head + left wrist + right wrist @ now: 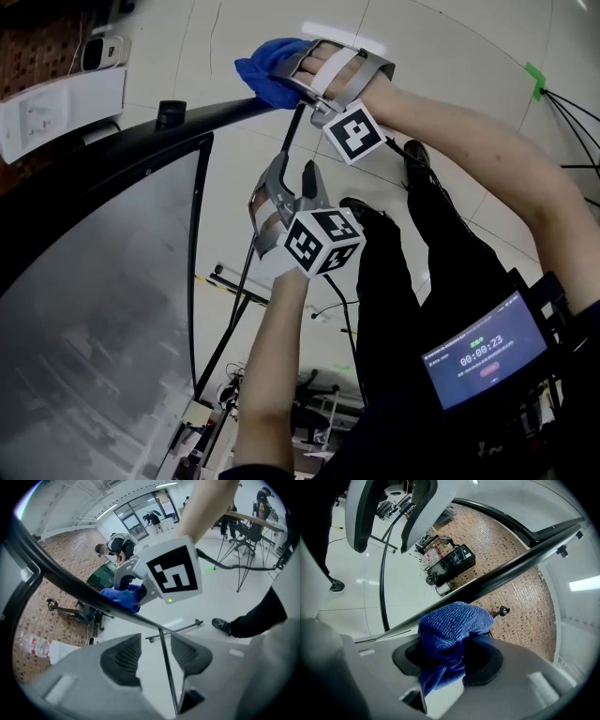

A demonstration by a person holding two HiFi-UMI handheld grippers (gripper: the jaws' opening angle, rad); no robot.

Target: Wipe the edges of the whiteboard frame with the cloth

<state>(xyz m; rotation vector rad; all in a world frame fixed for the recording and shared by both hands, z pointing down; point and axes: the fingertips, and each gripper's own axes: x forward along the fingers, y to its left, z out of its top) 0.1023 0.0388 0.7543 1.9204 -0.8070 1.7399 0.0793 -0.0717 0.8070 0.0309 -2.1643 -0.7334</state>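
Grey and glossy, the whiteboard (94, 309) was seen filling the left of the head view. It was bounded by its black frame (112, 155), whose top edge was drawn as a curve toward the upper middle. A blue microfibre cloth (267, 70) was bunched at the far end of that edge and laid against the frame.

Just below it, the left gripper (292, 169) was pointed down at the white tiled floor (450, 56), with its fingers (124, 660) set apart. A thin black strut (167, 667) of the board's stand was seen running through the gap between them, nearer the right finger. No pad was pressed on it, as far as could be told.

The cloth was clamped by the right gripper (292, 77). Its fingers (487, 660) were closed on the bunched fabric, and a fold was spilled over and in front of them. The right arm was stretched in from the right edge of the head view. Black trousers (422, 272) and a shoe (417, 155) were shown beneath that arm. A small screen (483, 352) with a timer on it was seen at the lower right.
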